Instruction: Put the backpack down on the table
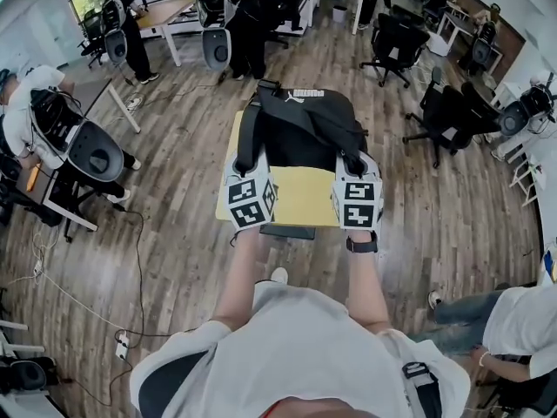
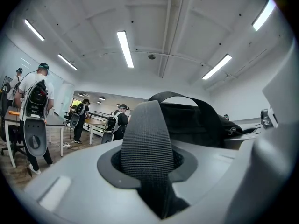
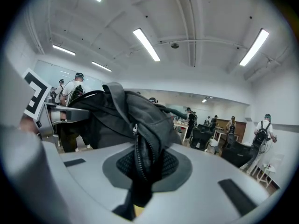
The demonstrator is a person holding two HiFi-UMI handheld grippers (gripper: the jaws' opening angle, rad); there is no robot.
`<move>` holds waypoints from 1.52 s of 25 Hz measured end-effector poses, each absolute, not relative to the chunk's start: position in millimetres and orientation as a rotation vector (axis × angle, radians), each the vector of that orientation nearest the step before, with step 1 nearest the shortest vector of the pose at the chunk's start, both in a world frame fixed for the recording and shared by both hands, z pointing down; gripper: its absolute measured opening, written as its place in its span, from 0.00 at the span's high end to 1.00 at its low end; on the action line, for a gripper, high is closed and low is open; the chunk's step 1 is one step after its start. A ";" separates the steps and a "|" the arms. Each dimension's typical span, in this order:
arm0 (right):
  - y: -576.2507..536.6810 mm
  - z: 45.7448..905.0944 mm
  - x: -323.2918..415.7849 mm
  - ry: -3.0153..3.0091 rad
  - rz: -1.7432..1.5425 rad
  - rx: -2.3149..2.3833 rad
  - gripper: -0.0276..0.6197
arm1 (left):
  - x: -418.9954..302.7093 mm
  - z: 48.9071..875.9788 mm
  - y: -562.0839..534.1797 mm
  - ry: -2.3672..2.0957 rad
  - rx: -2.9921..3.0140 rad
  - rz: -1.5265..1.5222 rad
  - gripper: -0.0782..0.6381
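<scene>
A black backpack (image 1: 300, 129) hangs between both grippers above the small yellow table (image 1: 300, 200); whether its bottom touches the tabletop I cannot tell. My left gripper (image 1: 246, 165) is shut on a grey webbing shoulder strap (image 2: 147, 139), which rises from between the jaws in the left gripper view, with the backpack body (image 2: 196, 122) behind it. My right gripper (image 1: 352, 162) is shut on a fold of the backpack's black fabric beside a zipper (image 3: 138, 148). In the right gripper view the bag (image 3: 140, 115) bulges up and left, and the left gripper's marker cube (image 3: 33, 97) shows beyond it.
Black office chairs (image 1: 396, 42) stand at the far right on the wooden floor. Several people (image 1: 52, 120) wearing rigs stand near desks at left and back. Cables (image 1: 130, 259) trail on the floor at left. A person (image 1: 496, 320) sits at lower right.
</scene>
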State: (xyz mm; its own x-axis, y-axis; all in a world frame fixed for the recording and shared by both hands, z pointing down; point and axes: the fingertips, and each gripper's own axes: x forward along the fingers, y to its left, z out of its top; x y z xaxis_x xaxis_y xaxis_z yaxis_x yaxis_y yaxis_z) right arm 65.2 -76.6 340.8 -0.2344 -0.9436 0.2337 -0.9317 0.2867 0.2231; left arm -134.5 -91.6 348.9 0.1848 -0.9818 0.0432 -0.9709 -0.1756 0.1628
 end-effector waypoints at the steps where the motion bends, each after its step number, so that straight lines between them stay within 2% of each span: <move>1: -88.2 338.4 58.6 -2.238 -0.060 1.708 0.92 | -140.8 346.3 -102.5 -1.910 2.302 -0.110 0.76; 11: -176.2 359.8 30.8 -2.187 -0.038 1.738 0.92 | -167.7 367.3 -198.4 -1.849 2.318 -0.101 0.76; 38: -347.4 469.2 99.2 -2.100 0.236 1.591 0.90 | -98.8 477.7 -359.8 -1.726 2.190 0.169 0.76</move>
State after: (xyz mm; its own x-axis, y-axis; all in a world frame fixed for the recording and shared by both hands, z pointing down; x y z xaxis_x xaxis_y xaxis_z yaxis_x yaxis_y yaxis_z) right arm 99.2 -347.4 469.2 -0.1996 -0.8550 0.4788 -0.9398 0.3053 0.1534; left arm -98.8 -359.8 477.7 0.2527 -0.9189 0.3029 -0.9603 -0.1998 0.1948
